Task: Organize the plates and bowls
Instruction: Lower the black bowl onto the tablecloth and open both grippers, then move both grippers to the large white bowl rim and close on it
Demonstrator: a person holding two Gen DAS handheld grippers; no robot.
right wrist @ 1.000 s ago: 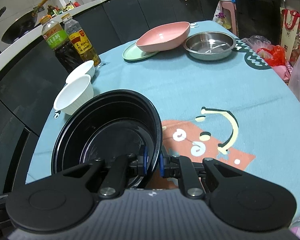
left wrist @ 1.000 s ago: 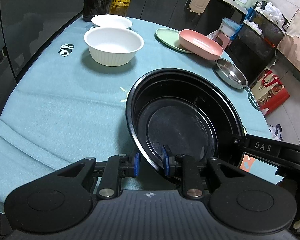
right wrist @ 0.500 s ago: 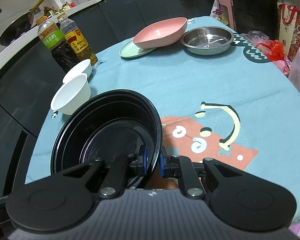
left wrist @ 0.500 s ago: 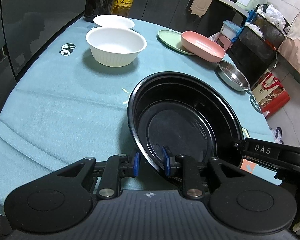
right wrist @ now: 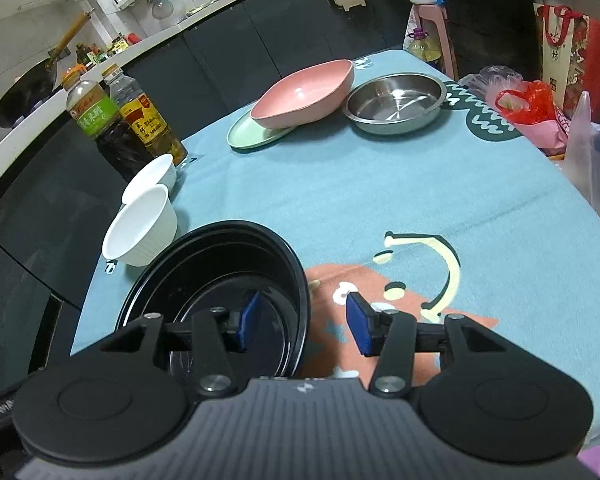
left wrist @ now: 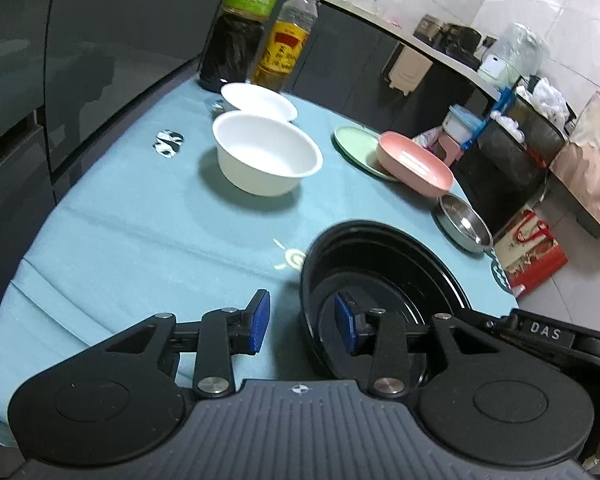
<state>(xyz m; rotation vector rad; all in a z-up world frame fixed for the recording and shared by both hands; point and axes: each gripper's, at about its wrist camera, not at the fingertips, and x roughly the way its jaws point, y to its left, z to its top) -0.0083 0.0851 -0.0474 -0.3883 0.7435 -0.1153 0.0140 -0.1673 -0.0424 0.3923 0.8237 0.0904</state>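
Note:
A large black bowl [left wrist: 396,264] sits on the blue tablecloth [left wrist: 140,232] at the near edge; it also shows in the right wrist view [right wrist: 220,264]. My left gripper [left wrist: 303,322] is open, its jaws straddling the bowl's left rim without touching. My right gripper [right wrist: 305,322] is open, straddling the bowl's right rim. Two white bowls [left wrist: 266,158] [left wrist: 260,102] stand at the back left. A pink bowl [right wrist: 304,94] rests on a green plate [right wrist: 248,136], beside a steel bowl [right wrist: 396,104].
Two sauce bottles [right wrist: 112,128] [right wrist: 148,120] stand at the table's back edge by dark cabinets. Red bags [right wrist: 528,104] and clutter lie off the table's right side. The cloth has a cartoon print [right wrist: 420,276] near my right gripper.
Both grippers were shut on the black bowl's rim; now both have opened. The bowl has moved lower and sits on the cloth.

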